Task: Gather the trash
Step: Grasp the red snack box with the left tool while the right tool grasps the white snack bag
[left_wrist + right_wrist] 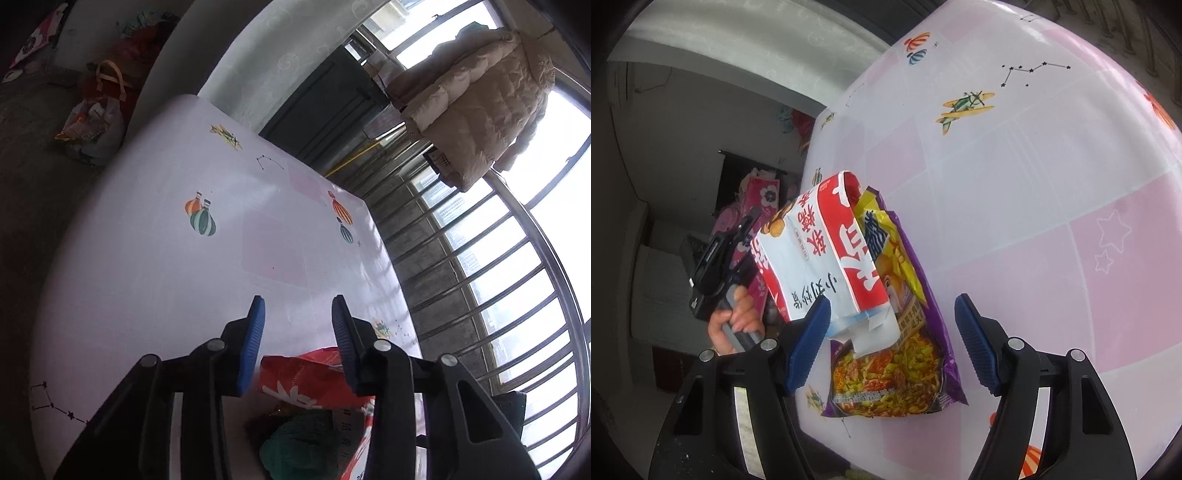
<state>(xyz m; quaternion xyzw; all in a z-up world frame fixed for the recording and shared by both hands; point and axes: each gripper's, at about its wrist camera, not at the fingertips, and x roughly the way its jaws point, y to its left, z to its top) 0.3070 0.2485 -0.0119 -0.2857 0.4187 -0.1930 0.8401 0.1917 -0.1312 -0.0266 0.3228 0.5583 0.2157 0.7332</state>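
On the table [1034, 184] — two wrappers [886, 350]

The red-and-white carton [820, 254] covers the purple noodle packet's [897, 369] top; whatever the left tongs [738, 254] grip stays hidden.

Table [1052, 177] covered with a glossy white and pale pink checked cloth, printed with striped hot-air balloons [201, 218], small aeroplanes [964, 107], outlined stars and black dotted constellations. Lying flat on it near one edge, a purple instant-noodle packet [890, 365] with a photo of cooked noodles. Resting over the packet's upper part, a red and white paper carton [820, 254] with large Chinese characters, torn open at its lower end. Beside the table, on a grey concrete floor [33, 155], a translucent plastic bag [96, 125] stuffed with colourful wrappers.
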